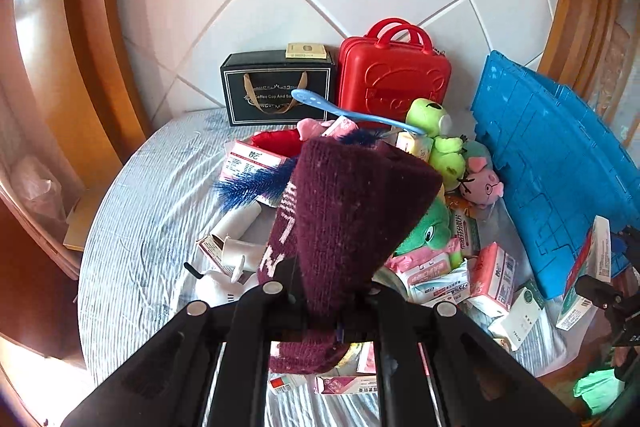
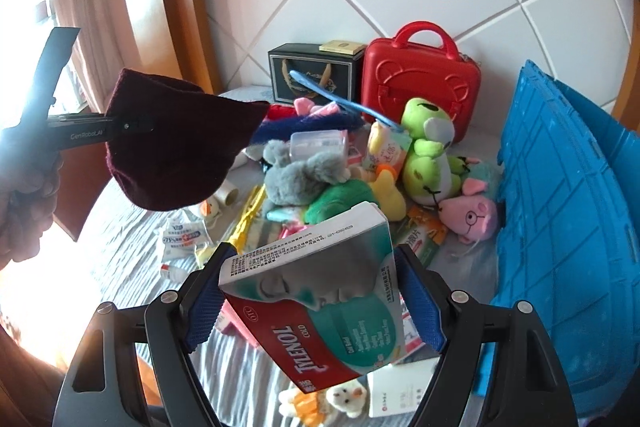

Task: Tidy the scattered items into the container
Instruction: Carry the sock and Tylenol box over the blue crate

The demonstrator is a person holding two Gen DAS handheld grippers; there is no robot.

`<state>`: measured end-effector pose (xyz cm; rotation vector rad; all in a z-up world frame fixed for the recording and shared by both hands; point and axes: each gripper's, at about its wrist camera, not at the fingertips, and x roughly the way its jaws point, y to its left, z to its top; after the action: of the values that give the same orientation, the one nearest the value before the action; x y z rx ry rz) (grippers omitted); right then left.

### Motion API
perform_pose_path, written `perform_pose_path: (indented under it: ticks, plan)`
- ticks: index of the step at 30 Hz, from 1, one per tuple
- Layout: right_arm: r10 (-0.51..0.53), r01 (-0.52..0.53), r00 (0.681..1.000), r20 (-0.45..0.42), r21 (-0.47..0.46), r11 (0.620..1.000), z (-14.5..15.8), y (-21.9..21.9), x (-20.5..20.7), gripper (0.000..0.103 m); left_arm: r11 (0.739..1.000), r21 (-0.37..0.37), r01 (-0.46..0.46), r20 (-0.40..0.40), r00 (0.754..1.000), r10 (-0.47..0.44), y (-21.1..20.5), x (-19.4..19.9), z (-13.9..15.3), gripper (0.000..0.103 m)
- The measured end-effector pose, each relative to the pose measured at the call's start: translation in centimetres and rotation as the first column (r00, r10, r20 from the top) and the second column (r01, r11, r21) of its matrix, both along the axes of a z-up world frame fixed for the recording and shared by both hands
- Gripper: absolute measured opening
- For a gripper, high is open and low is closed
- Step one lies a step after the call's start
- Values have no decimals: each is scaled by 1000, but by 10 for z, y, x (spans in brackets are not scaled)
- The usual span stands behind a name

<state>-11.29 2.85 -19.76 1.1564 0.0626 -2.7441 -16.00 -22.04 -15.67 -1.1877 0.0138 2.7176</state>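
Note:
My left gripper is shut on a maroon knit hat, which hangs raised above the pile and hides the fingertips. From the right wrist view the same hat droops from the left gripper, with a hand at the far left. My right gripper is shut on a Tylenol Cold box, its blue pads pressing both long sides. The box is tilted and lifted over the bed. A blue plastic crate stands to the right, also at the right in the left wrist view.
Plush toys, a green frog and a pink pig, lie with medicine boxes, tissue packs and a blue brush on the striped bed sheet. A red case and a black gift box lean against the white padded headboard.

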Motion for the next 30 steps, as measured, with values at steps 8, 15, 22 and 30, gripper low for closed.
perform_pose_path:
  ticks: [8,15,22,30]
  plan:
    - [-59,59,997,-57,0,998,52,7,8,79,1000,11,5,-52,999,-4,6,21,41,8]
    - [-76,73,991,-115,-23,997,93,12,13,79,1000,-11,5,-109,994,-6,14,32,68,8]
    - [-59,55,984,-170,-26,998,122,16,20,79,1000,-16,-15,-138,990,12,20,36,87,8]
    - [-35,30,979,-203,-27,999,142,28,22,79,999,-29,-34,-168,985,29,36,40,100,8]
